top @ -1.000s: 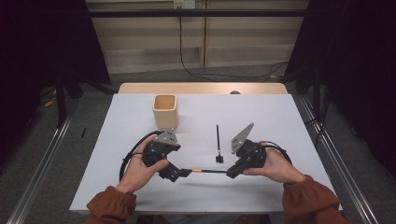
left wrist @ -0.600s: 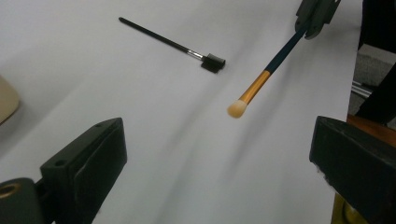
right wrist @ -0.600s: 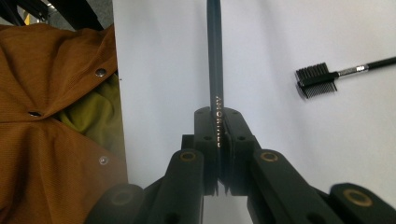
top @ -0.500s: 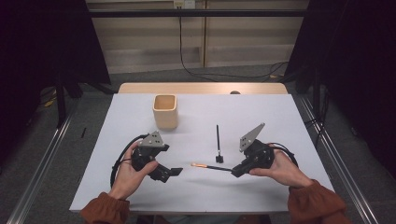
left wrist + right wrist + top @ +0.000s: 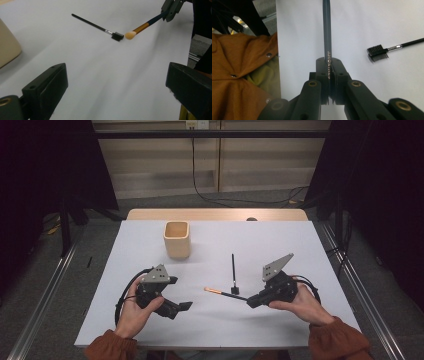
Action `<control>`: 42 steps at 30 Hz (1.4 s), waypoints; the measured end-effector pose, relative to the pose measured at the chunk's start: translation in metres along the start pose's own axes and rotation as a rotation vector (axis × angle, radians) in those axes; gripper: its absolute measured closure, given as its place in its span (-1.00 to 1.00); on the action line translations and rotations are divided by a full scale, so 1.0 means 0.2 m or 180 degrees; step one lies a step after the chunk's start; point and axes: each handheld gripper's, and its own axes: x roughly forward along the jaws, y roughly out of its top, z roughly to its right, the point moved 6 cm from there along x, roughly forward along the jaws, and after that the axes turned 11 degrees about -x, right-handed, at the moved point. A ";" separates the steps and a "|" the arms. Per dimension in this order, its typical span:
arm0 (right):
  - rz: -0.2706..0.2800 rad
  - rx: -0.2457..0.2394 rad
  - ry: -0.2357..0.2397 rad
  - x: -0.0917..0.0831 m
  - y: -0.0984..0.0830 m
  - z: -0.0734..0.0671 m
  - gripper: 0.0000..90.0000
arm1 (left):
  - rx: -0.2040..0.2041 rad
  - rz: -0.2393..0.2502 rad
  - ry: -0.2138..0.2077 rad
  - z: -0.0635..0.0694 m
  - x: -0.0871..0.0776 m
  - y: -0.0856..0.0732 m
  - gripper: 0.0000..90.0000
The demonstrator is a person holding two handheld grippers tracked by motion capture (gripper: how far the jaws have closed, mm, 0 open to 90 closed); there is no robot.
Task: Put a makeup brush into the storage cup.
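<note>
We see the beige cup (image 5: 177,239) near the desk's (image 5: 300,245) far edge, its inside looking empty; the right gripper's (image 5: 251,301) fingers pinch the brush (image 5: 225,293) mid-desk; the left gripper's (image 5: 186,306) fingers stand wide; the right gripper view reveals the comb's (image 5: 377,53) teeth.

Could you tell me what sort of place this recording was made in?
Probably a lab recording station: a white table ringed by dark curtains, metal frame rails on the floor, and cables trailing behind.

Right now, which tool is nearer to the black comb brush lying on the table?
Right. The right tool sits just right of and below the comb brush, holding a makeup brush whose handle passes close by the comb's head. The left tool is farther off to its left, open.
</note>
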 end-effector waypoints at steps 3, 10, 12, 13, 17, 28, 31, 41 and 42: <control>0.0168 0.0001 0.0005 0.00 0.01 -0.01 0.91 | -0.0010 0.0056 0.0018 0.00 -0.01 0.00 -0.91; 0.0348 -0.0014 -0.0017 0.01 0.02 -0.01 0.91 | 0.0024 0.0096 0.0038 0.01 -0.01 0.00 -0.93; 0.0435 -0.0045 -0.0041 0.00 0.03 -0.01 0.91 | 0.0034 0.0107 0.0042 0.01 -0.01 0.00 -0.94; 0.0488 -0.0042 -0.0035 0.00 0.03 -0.02 0.91 | 0.0027 0.0107 0.0032 0.01 0.00 0.00 -0.94; 0.0649 -0.0083 -0.0042 0.00 0.05 -0.03 0.91 | 0.0040 0.0156 0.0030 0.02 0.00 0.00 -0.94; 0.0878 -0.0122 -0.0060 0.03 0.05 -0.03 0.91 | 0.0012 0.0204 -0.0008 0.02 -0.01 0.00 -0.94; 0.1033 -0.0160 -0.0081 0.02 0.07 -0.04 0.91 | -0.0004 0.0217 -0.0004 0.02 0.00 -0.01 -0.94; 0.1374 -0.0167 -0.0154 -0.01 0.11 -0.05 0.91 | -0.0008 0.0279 -0.0014 0.02 0.01 -0.02 -0.94; 0.1381 -0.0167 -0.0153 -0.01 0.11 -0.05 0.91 | -0.0024 0.0317 -0.0034 0.03 0.00 -0.01 -0.94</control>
